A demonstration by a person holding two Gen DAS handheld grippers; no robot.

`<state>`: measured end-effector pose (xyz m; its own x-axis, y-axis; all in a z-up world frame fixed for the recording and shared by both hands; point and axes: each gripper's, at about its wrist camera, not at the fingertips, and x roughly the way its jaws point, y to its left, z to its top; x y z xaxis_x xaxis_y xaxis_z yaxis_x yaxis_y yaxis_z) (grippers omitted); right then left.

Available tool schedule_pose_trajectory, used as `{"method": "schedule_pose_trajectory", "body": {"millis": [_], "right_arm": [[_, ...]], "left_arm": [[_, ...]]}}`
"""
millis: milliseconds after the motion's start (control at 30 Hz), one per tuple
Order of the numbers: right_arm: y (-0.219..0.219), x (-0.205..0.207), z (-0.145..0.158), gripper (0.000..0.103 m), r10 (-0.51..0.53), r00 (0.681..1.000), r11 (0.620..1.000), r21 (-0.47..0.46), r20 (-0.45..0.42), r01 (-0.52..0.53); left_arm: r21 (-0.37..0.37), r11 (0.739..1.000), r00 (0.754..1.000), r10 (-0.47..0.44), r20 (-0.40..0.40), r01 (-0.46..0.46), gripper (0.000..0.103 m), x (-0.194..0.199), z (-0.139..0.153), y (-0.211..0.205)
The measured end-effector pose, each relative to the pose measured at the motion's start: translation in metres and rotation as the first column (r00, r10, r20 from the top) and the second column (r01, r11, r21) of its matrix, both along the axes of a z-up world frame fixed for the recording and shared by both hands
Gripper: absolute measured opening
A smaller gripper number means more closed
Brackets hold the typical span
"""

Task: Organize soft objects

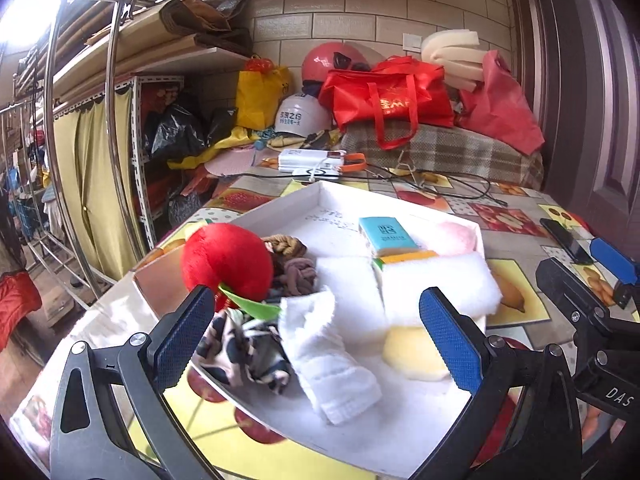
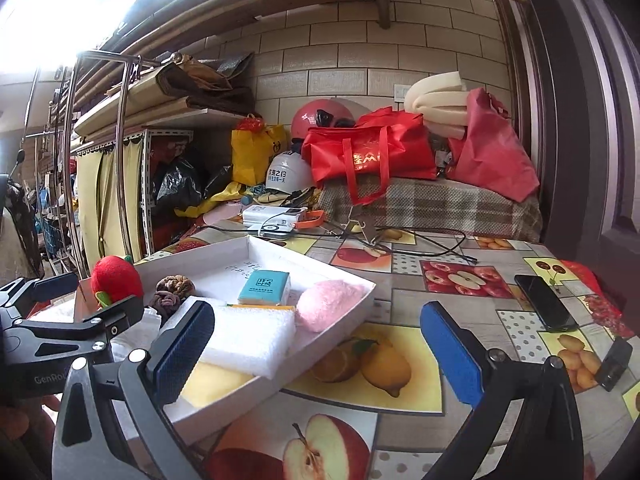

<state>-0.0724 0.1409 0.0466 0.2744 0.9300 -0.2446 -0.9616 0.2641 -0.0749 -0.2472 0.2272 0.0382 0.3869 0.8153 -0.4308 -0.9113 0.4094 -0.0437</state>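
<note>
Since every soft thing in view already lies inside the shallow white cardboard tray point(image 1: 320, 196), from the red plush apple point(image 1: 226, 262) at its left past the rolled white towel point(image 1: 328, 356) to the fluffy pink pad point(image 2: 330, 300) at its right, the gathering looks nearly finished. The left gripper point(image 1: 320, 334) hangs spread wide and empty over the towel roll, while the right gripper point(image 2: 318, 354), likewise agape, straddles the tray's right rim.

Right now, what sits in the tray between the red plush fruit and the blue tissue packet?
In both wrist views, braided brown hair ties lie in the white tray, between the red plush fruit and the blue tissue packet.
</note>
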Motion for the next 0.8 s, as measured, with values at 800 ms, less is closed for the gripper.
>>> {"method": "schedule_pose_trajectory", "body": {"millis": [800], "right_arm": [[-0.205, 0.143, 0.003, 0.103, -0.445, 0.872, 0.891, -0.002, -0.206, 0.454]], "left_arm": [[-0.014, 0.989, 0.982, -0.146, -0.119, 0.146, 0.103, 0.103, 0.002, -0.123]]}}
